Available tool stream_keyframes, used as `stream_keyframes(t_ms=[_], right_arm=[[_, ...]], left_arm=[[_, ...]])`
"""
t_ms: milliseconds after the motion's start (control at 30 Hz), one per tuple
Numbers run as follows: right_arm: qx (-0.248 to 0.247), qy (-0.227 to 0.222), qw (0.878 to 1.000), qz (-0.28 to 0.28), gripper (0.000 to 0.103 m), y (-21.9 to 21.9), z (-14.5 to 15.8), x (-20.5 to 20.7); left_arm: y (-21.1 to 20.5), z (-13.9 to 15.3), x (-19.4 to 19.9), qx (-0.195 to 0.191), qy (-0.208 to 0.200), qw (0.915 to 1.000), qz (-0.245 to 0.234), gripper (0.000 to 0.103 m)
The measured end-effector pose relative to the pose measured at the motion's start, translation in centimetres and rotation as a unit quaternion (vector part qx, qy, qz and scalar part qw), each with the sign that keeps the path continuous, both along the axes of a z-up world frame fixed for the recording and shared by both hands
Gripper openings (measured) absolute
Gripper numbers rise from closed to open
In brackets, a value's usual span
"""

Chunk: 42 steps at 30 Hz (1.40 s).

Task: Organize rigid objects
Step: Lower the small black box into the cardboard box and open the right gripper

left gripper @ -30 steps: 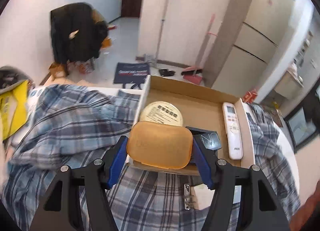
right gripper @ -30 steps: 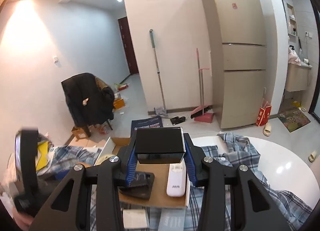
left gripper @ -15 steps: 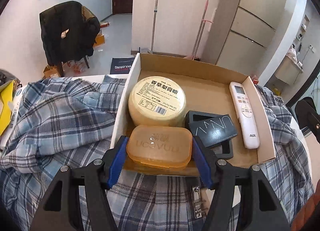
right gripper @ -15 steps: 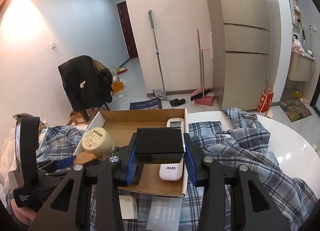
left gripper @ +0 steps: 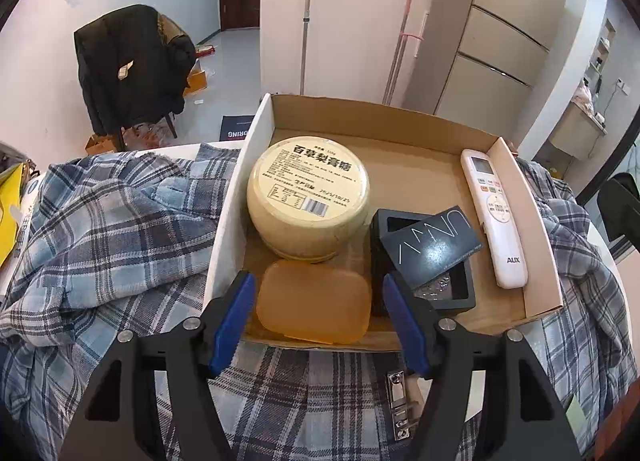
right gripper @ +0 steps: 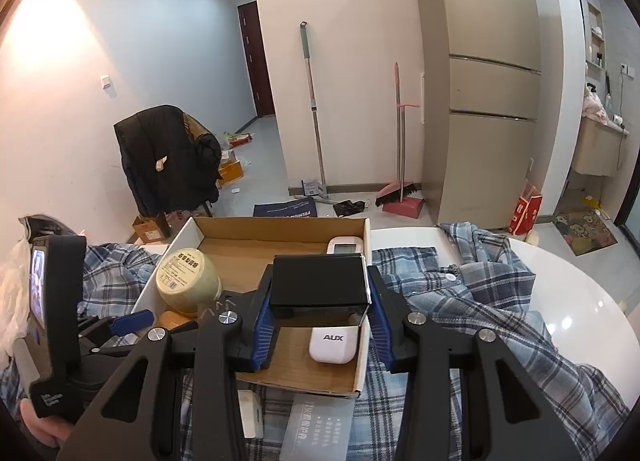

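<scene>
Left gripper [left gripper: 316, 315]: right at the near edge of the box, its jaws have just been opening; the blue pads [left gripper: 234, 319] stand clear of the orange case on both sides.
Orange case [left gripper: 312, 303]: lying flat in the near left corner of the box, between the left pads but no longer pinched, butted up against the round tin.
Right gripper [right gripper: 320, 315]: clamped on a black box [right gripper: 318, 279], holding it up level over the near right part of the carton, above the remote.
Hand [right gripper: 38, 427]: bottom left in the right-wrist view, wrapped round the left gripper's handle.
Shirt [left gripper: 108, 229]: blue plaid, rumpled, spread under and around the carton on both sides.
Carton [left gripper: 544, 261]: shallow open cardboard tray on the shirt, white outer walls, brown inside.
Tin [left gripper: 308, 199]: round, cream, label up, just behind the orange case on the carton's left side.
Dark case [left gripper: 430, 247]: black, with its lid askew on top, right of the tin and the orange case.
Remote [left gripper: 494, 213]: white, lying lengthwise along the carton's right wall.
Table [right gripper: 568, 293]: white, round-edged, bare on the right past the shirt.
Chair [right gripper: 168, 157]: beyond the table on the left, draped in a black jacket.
Fridge [right gripper: 486, 81]: tall, beige, far right, with a mop [right gripper: 314, 109] and a pink broom [right gripper: 398, 141] leaning on the wall beside it.
</scene>
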State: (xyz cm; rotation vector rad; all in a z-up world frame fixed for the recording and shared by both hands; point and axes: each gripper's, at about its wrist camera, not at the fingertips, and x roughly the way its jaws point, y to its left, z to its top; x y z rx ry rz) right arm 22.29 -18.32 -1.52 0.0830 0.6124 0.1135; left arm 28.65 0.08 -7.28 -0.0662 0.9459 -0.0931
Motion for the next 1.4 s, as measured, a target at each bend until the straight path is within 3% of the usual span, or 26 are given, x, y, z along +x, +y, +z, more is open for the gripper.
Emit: stream_keyframes(t_ms=[133, 233, 300, 400, 467, 533, 600, 700, 833, 1067, 1233, 1400], right_arm=[[0.002, -0.002, 1.000, 0.001, 0.040, -0.2, 0.3, -0.1], [0.007, -0.003, 1.000, 0.002, 0.040, -0.5, 0.6, -0.3], [0.010, 0.007, 1.000, 0.009, 0.040, -0.6, 0.5, -0.1], [0.011, 0.050, 0.998, 0.029, 0.040, -0.3, -0.4, 0.7], [0.034, 0.062, 0.997, 0.033, 0.040, -0.4, -1.1, 1.0], [0.049, 0.059, 0.997, 0.033, 0.040, -0.4, -1.5, 0.9], [0.033, 0.071, 0.996, 0.039, 0.040, 0.2, -2.1, 1.1], [0.009, 0.104, 0.994, 0.039, 0.040, 1.0, -3.4, 1.6], [0.023, 0.136, 0.989, 0.050, 0.040, 1.3, -4.8, 2.2], [0.011, 0.153, 0.987, 0.049, 0.040, 1.7, -5.9, 2.4], [-0.032, 0.168, 0.985, 0.030, 0.040, 2.3, -6.8, 2.7], [-0.013, 0.177, 0.984, 0.032, 0.041, 1.8, -7.1, 2.8]], left_arm=[[0.6, 1.4, -0.9, -0.013, -0.038, 0.9992, 0.009, 0.081], [1.4, 3.8, -2.4, -0.020, -0.105, 0.9941, 0.023, 0.082], [2.2, 5.7, -3.7, -0.028, -0.157, 0.9867, 0.034, 0.089], [3.4, 7.9, -5.5, -0.034, -0.224, 0.9722, 0.059, 0.091], [4.0, 9.0, -6.3, -0.030, -0.251, 0.9649, 0.070, 0.103], [4.4, 9.6, -6.8, -0.024, -0.271, 0.9587, 0.082, 0.103], [4.7, 10.0, -7.4, -0.025, -0.289, 0.9530, 0.088, 0.103], [5.1, 10.1, -7.2, -0.028, -0.283, 0.9551, 0.084, 0.103], [4.6, 9.8, -7.0, -0.027, -0.277, 0.9574, 0.076, 0.103], [4.4, 9.7, -7.0, -0.034, -0.267, 0.9607, 0.068, 0.103], [4.4, 9.6, -6.9, -0.038, -0.263, 0.9617, 0.068, 0.103], [4.5, 9.3, -6.8, -0.041, -0.259, 0.9627, 0.067, 0.103]])
